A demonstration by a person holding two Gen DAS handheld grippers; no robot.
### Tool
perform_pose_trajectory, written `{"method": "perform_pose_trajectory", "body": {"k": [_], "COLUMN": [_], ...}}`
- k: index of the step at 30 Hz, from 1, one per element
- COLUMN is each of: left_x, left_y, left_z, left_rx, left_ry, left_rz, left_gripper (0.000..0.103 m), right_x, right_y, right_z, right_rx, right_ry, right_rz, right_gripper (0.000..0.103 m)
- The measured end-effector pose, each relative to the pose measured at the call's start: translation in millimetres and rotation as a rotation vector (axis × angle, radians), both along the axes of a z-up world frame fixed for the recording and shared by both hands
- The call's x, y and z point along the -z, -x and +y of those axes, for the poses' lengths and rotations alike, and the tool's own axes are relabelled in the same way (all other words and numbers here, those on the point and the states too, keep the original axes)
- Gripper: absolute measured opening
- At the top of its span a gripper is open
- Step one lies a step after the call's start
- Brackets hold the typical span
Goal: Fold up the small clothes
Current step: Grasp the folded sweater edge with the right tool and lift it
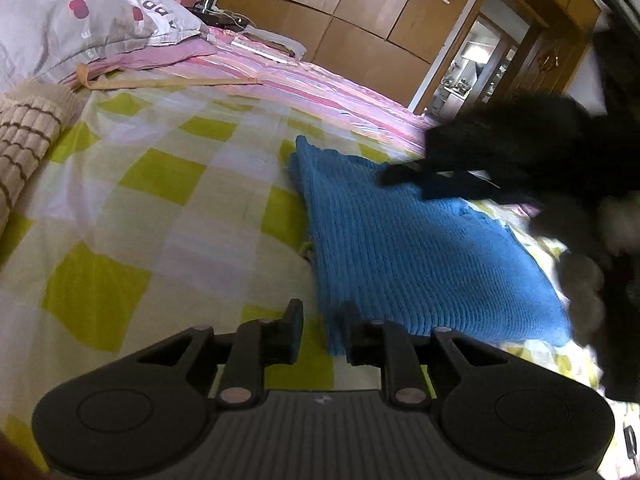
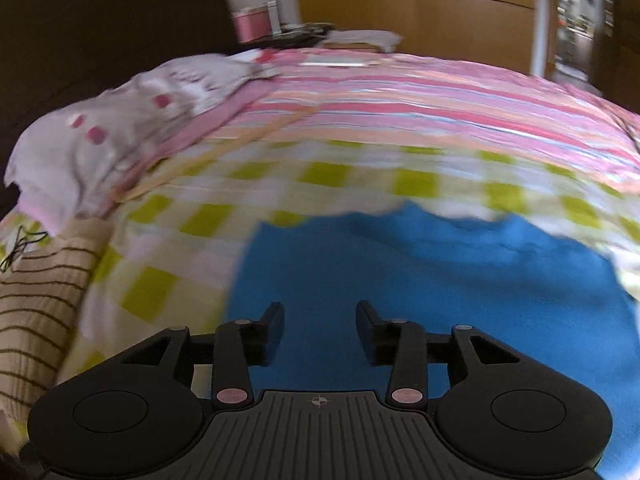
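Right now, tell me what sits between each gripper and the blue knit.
Nothing visible does. The left gripper is open at the near corner of the blue knit garment, which lies flat on the checked sheet. The right gripper hangs open directly over it.

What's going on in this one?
A person with a gripper in each hand is folding a blue knit garment on a bed with a green-checked sheet. The garment lies folded flat. The left gripper sits at its near corner, jaws slightly apart, gripping nothing. The right gripper is open above the blue knit, empty. A striped beige knit lies to the left.
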State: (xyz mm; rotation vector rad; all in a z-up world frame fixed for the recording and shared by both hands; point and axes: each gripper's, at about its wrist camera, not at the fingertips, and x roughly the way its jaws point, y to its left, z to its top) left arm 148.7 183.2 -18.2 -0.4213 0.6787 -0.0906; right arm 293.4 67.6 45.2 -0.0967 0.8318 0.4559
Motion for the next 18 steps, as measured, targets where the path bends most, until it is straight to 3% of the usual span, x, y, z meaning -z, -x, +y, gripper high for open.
{"method": "perform_pose_trajectory", "body": {"k": [8,14,18], "left_x": [2.5,5.1,6.4], "left_y": [-0.7,-5.1,-8.2], "left_z": [2.6,5.3,6.0], "left_rx": [0.028,0.037,0.046], "left_ry": [0.027,0.04,0.045], "left_rz": [0.0,0.005,0.007], "left_gripper": [0.027,0.028,0.032], "right_x": [26.3,43.0,46.1], "right_y": [-23.3,-28.1,-28.1], "right_z": [64.0,77.5,81.1], "right_rx": [-0.026,-0.015,-0.023], "right_ry": [0.147,0.291,0.324], "right_rz": [0.033,0.01,-0.002], "right_gripper": [0.047,0.047,0.047]}}
